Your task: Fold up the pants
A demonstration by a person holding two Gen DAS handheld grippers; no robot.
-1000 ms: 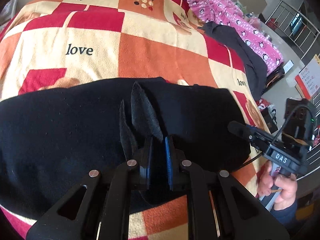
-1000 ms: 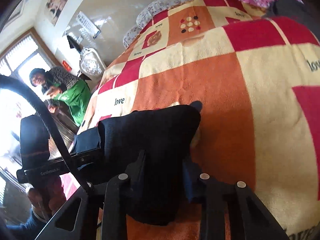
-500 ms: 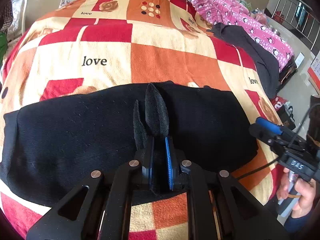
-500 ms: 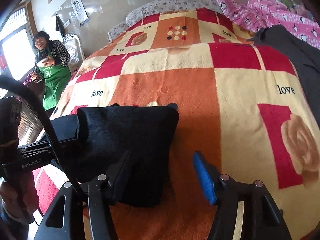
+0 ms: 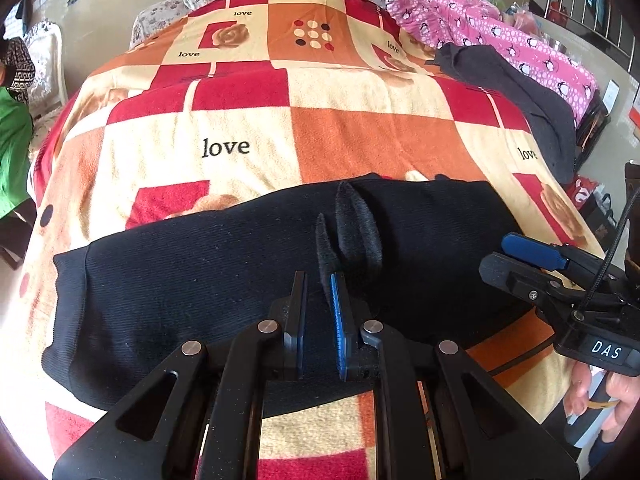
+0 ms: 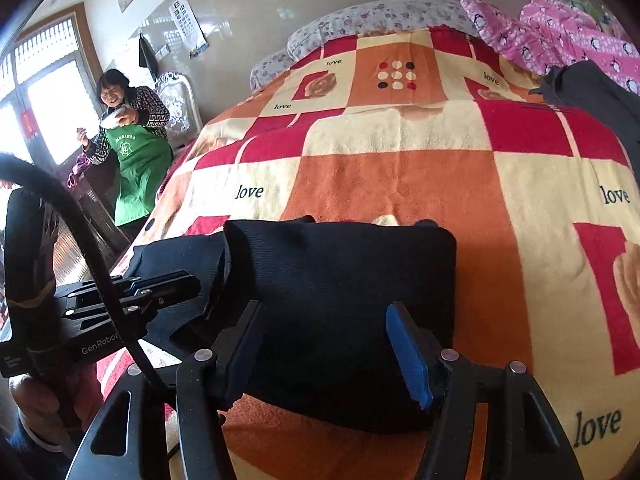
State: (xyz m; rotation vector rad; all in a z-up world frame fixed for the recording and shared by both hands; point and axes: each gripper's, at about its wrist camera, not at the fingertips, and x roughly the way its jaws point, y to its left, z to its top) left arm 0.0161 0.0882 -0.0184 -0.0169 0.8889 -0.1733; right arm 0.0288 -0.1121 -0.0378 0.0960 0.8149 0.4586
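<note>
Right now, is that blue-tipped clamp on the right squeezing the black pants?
No. The right gripper has just been opening; its jaws stand apart over the folded black pants, and neither pad presses the cloth.

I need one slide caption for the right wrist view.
Open right gripper above folded black knit pants on checked blanket.

Daylight fills both views, bright and even. In the right wrist view the window at far left is blown out to white, and the glossy wall beside it carries pale reflections. The blanket is sharp and evenly lit. Shadows are soft. Fisheye distortion bulges the bed and darkens every corner.
</note>
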